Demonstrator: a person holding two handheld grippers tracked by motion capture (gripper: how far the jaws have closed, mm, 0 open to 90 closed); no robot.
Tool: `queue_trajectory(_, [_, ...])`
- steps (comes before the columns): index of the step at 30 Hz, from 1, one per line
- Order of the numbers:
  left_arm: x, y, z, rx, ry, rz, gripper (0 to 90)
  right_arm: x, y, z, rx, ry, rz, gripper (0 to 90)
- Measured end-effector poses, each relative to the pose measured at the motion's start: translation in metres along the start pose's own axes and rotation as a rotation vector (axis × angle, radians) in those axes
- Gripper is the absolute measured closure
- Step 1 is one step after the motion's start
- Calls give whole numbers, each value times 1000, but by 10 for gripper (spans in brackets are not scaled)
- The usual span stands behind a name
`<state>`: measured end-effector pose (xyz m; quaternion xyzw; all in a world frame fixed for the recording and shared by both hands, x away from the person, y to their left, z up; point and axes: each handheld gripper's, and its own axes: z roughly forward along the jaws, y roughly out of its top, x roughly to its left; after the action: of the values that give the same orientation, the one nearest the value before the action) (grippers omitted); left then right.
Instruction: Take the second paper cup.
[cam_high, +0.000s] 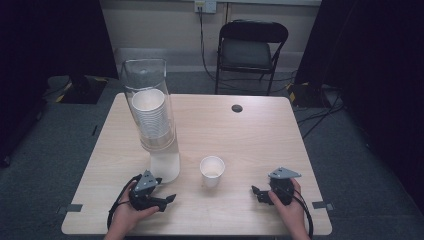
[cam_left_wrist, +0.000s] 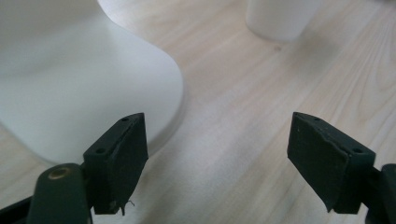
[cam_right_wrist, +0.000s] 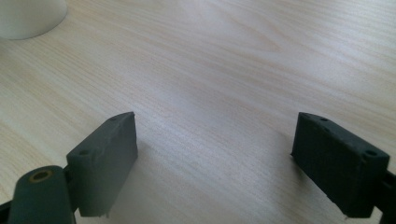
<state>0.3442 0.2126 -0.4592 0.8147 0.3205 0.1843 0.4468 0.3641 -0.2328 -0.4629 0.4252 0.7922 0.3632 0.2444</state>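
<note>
A single paper cup (cam_high: 212, 170) stands upright on the wooden table (cam_high: 260, 135) between the left hand-held gripper (cam_high: 167, 201) and right hand-held gripper (cam_high: 256, 192), both with jaws apart and empty, beside a cup dispenser (cam_high: 150, 115)

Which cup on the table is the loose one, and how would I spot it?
Start at the tall clear dispenser at the table's left. The loose cup stands alone to its right, upright and open, unlike the stacked cups inside the dispenser.

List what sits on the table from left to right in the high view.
left gripper → cup dispenser with its stack of cups → single paper cup → right gripper, on the wooden table.
</note>
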Motion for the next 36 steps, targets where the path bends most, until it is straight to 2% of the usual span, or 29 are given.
queue_trajectory(2, [4, 4, -5, -22, 10, -21, 199, 0, 0, 0, 0, 0, 1, 135])
queue_trajectory(4, [10, 10, -12, -49, 45, -49, 199, 0, 0, 0, 0, 0, 0, 134])
queue_trajectory(6, [13, 12, -14, -61, 59, -52, 199, 0, 0, 0, 0, -1, 1, 135])
queue_trajectory(7, [15, 14, -15, -71, 73, -62, 199, 0, 0, 0, 0, -1, 1, 134])
queue_trajectory(8, [19, 18, -19, -97, 106, -79, 199, 0, 0, 0, 0, -1, 1, 135])
queue_trajectory(9, [19, 18, -19, -97, 106, -79, 199, 0, 0, 0, 0, -1, 1, 135])
queue_trajectory(10, [21, 19, -20, -118, 116, -95, 199, 0, 0, 0, 0, 0, 1, 134])
queue_trajectory(11, [25, 23, -22, -144, 145, -107, 199, 0, 0, 0, 0, 0, 0, 134])
queue_trajectory(12, [25, 23, -22, -144, 145, -107, 199, 0, 0, 0, 0, 0, 0, 134])
queue_trajectory(13, [28, 27, -22, -164, 169, -114, 199, 0, 0, 0, 0, 0, 0, 135])
queue_trajectory(15, [28, 29, -22, -177, 182, -121, 199, 0, 0, 0, 0, -1, 1, 134])
queue_trajectory(16, [30, 34, -22, -192, 200, -118, 199, 0, 0, 0, 0, -1, 1, 134])
queue_trajectory(21, [33, 43, -22, -220, 215, -117, 199, 0, 0, 0, 1, -2, 2, 130])
queue_trajectory(22, [34, 47, -23, -248, 216, -124, 200, 0, 0, 0, 1, -2, 2, 130])
queue_trajectory(32, [35, 64, -27, -299, 253, -93, 203, 0, 0, 0, 1, -5, 3, 128])
queue_trajectory(34, [36, 65, -27, -295, 252, -83, 203, 0, 0, 0, 1, -5, 3, 128])
queue_trajectory(36, [35, 70, -26, -318, 258, -88, 203, 0, 0, 0, 1, -5, 4, 126])
